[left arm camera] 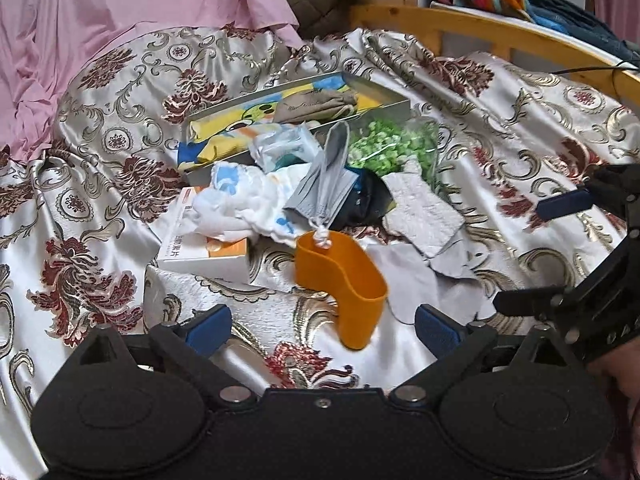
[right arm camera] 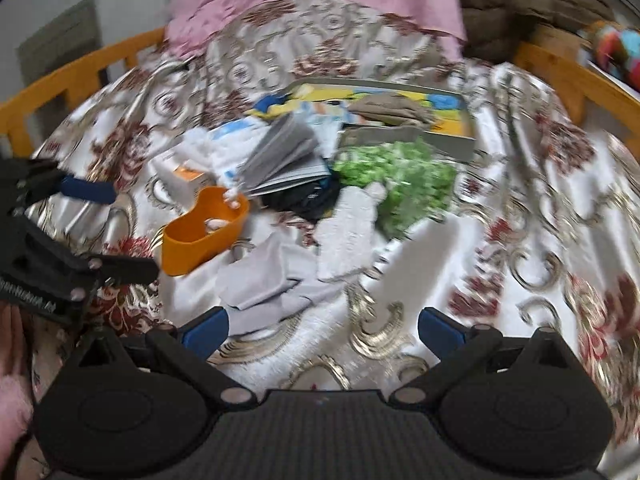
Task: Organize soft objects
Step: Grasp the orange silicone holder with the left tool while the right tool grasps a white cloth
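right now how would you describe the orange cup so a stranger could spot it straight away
Start at the flowered satin bedspread and find the heap of cloths below the shallow grey box. At the heap's near edge, by the white and orange carton, the orange cup lies tipped over. It is the only stiff, plain orange, kidney-shaped container there, with a knotted white cord end at its rim.

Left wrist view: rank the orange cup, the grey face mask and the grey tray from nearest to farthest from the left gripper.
1. Orange cup, lying just ahead of the open left gripper.
2. Grey face mask, mid-pile, behind the cup.
3. Grey tray, at the back of the pile.
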{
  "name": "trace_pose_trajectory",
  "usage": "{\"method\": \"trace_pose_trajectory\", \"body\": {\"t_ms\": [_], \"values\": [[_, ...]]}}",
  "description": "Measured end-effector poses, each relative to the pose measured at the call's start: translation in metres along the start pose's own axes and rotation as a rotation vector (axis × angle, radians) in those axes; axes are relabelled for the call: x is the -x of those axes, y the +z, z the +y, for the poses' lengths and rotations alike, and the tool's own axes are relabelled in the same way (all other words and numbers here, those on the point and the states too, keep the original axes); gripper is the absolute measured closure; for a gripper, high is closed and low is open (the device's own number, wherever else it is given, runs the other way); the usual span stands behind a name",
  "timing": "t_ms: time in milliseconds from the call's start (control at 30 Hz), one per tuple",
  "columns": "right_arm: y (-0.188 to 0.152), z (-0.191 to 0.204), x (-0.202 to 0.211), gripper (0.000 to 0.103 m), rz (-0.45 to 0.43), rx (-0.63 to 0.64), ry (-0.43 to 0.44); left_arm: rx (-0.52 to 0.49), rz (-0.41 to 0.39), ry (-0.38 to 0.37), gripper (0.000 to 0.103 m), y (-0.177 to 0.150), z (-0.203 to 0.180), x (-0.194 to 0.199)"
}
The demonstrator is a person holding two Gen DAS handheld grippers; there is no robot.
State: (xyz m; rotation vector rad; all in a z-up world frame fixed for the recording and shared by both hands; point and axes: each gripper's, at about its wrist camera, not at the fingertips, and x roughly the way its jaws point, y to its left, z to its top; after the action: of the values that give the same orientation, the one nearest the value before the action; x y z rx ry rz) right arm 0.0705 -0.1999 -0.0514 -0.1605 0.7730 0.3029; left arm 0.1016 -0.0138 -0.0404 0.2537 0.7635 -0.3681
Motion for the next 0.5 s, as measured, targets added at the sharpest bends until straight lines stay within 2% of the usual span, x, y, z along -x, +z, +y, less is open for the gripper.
{"method": "trace_pose_trajectory", "body": {"t_ms": [233, 500], "values": [[0.002, 0.021, -0.028, 0.003, 0.008, 0.173, 0.016, -0.034, 0.02, 0.001, 0.009, 0.001, -0.003, -0.008], [0.002, 0.027, -0.048, 0.019, 0.022, 0.236, 0.04, -0.063, 0.031, -0.008, 0.028, 0.001, -0.006, -0.016]]}}
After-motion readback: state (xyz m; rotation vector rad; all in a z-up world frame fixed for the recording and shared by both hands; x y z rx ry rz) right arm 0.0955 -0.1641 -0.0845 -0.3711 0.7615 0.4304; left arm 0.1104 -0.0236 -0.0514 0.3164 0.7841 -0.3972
